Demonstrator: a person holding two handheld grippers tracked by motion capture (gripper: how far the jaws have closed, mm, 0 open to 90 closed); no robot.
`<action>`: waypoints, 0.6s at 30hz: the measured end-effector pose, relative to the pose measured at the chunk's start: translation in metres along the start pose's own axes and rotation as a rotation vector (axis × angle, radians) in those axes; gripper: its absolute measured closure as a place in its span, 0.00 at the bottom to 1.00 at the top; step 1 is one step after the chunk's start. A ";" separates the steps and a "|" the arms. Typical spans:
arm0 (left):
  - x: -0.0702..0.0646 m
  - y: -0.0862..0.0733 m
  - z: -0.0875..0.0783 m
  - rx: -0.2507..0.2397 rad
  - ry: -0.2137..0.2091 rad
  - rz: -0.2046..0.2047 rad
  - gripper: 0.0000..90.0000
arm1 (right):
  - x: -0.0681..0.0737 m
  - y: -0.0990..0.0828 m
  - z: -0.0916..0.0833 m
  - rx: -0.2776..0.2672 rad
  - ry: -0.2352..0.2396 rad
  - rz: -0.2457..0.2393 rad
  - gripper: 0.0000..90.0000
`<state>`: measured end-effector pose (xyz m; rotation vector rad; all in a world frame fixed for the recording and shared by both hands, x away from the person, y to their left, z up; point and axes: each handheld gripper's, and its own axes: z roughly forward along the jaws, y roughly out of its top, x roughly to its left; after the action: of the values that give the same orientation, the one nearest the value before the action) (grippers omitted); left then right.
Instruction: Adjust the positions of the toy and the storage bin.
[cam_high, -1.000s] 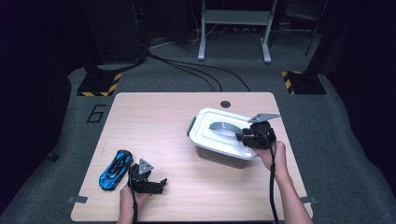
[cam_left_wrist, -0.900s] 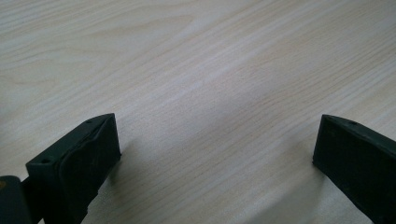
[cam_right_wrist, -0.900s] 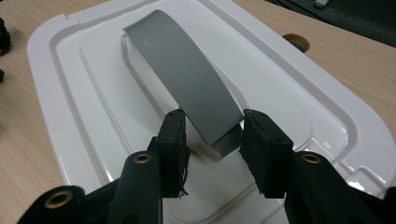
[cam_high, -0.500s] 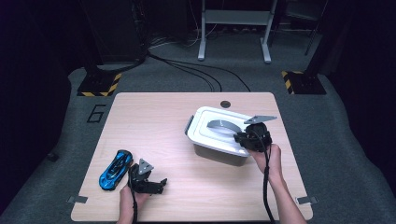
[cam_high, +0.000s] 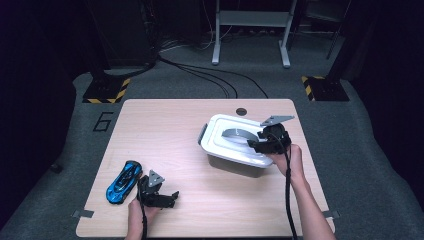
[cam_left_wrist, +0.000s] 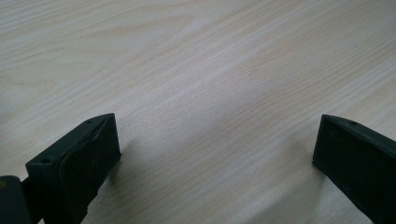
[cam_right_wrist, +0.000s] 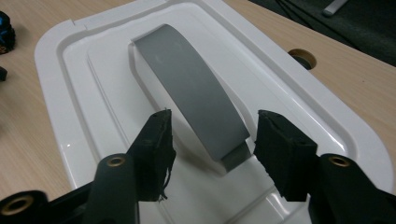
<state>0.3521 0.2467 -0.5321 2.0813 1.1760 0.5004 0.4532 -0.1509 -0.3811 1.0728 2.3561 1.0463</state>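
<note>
Jaws of the right gripper (cam_right_wrist: 212, 140) stand partly parted on either side of the grey handle (cam_right_wrist: 191, 88) that arches over the lid of the white box (cam_high: 220, 145). They have just been opening, and the near end of the handle lies in the gap, with neither of the 2 pads pressing on it. The box sits on the bench (cam_high: 175, 125) at about 3 o'clock from its middle, the right gripper (cam_high: 267, 142) hanging over the box's edge at 3 o'clock. The handle runs away from the jaws toward 11 o'clock in the right gripper view.

The left gripper (cam_high: 160, 195) rests low near the bench edge at 7 o'clock, its jaws spread wide over bare wood with nothing between them. A blue toy car (cam_high: 122, 181) lies just beside it, at 9 o'clock from it.

My worry is the grip point. The jaws bracket only the tail end of the handle, where the strap narrows and dips into the lid, so closing there could let it slide out, or pinch the lid's recess instead. A lift from that end would also likely tip the lid or drag the whole box, since the left gripper is well apart and steadies nothing.
</note>
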 end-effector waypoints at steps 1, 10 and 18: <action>0.000 0.000 0.000 0.000 0.000 0.000 0.01 | 0.000 0.001 0.002 -0.003 0.008 -0.006 0.58; 0.000 0.000 0.000 0.000 -0.001 0.000 0.01 | 0.016 0.006 0.006 0.013 -0.027 -0.028 0.63; 0.000 0.000 0.000 0.000 0.000 -0.003 0.01 | 0.040 0.016 0.016 0.035 -0.070 0.040 0.63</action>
<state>0.3520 0.2465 -0.5321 2.0791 1.1786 0.4991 0.4439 -0.1055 -0.3796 1.1541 2.3148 0.9689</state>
